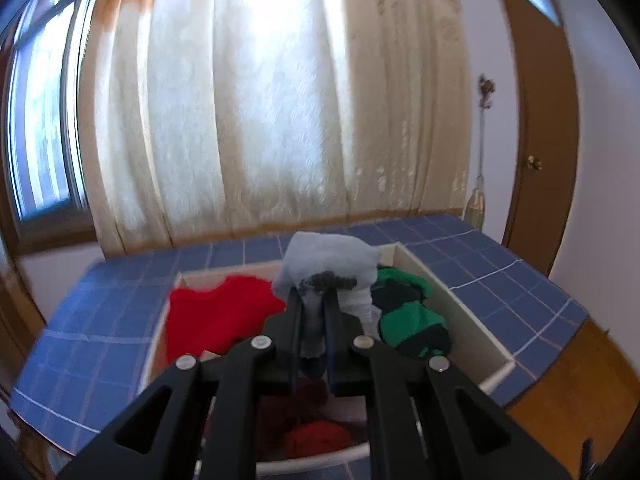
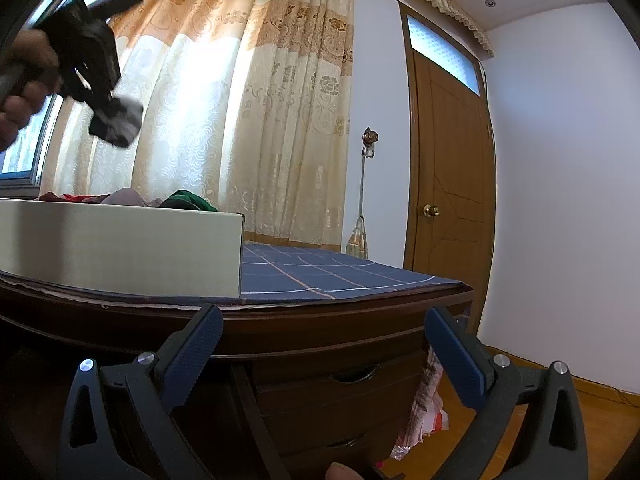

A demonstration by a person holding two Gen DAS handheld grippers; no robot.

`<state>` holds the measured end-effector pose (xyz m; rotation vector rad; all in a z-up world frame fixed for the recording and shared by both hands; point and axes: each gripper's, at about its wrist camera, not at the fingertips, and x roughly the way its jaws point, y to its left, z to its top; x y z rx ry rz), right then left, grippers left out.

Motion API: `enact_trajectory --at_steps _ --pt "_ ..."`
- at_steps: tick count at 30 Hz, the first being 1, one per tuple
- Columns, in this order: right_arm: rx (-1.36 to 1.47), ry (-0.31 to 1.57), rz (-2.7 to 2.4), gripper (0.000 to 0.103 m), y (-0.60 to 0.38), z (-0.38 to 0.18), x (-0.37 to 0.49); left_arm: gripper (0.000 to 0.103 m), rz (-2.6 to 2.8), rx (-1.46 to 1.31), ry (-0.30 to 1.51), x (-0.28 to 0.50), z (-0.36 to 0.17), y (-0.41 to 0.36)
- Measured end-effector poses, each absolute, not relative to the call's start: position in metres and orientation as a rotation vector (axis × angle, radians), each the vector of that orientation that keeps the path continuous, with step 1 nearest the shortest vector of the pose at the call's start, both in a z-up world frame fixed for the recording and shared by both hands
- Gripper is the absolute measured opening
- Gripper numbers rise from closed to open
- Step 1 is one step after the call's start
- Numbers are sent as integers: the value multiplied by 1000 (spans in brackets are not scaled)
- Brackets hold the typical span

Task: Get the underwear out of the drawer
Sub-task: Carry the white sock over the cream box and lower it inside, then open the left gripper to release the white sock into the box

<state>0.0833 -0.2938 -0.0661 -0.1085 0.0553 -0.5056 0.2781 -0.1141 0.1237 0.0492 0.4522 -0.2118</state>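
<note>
Left gripper [image 1: 314,284] clamped tight on pale grey underwear [image 1: 328,258]; cloth bunches over fingertips, tail hangs between jaws, so pinch on fold keeps it from slipping. Held above drawer [image 1: 456,300], clear of its walls, judged ready to carry away. Below claw: red garment [image 1: 224,312] to its left, green-black garment [image 1: 408,316] to its right, both inside drawer. Right gripper [image 2: 324,346] wide, empty, level before table edge [image 2: 320,312], idle. Beyond: blue checked cloth [image 2: 340,272], curtain [image 2: 248,100].

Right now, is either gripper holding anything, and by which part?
The left gripper pinches a light grey garment by a bunched fold, above the drawer. The right gripper holds nothing.
</note>
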Motion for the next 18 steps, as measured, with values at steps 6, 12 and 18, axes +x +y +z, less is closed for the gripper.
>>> enact_trajectory --at_steps 6,12,18 --pt "-102 44 -497 102 -295 -66 81 7 -129 7 578 329 107 -103" --pt "-108 43 -498 102 -293 -67 81 7 -96 44 620 343 92 -108" --pt "-110 44 -498 102 -292 -66 82 7 -88 47 639 345 82 -107"
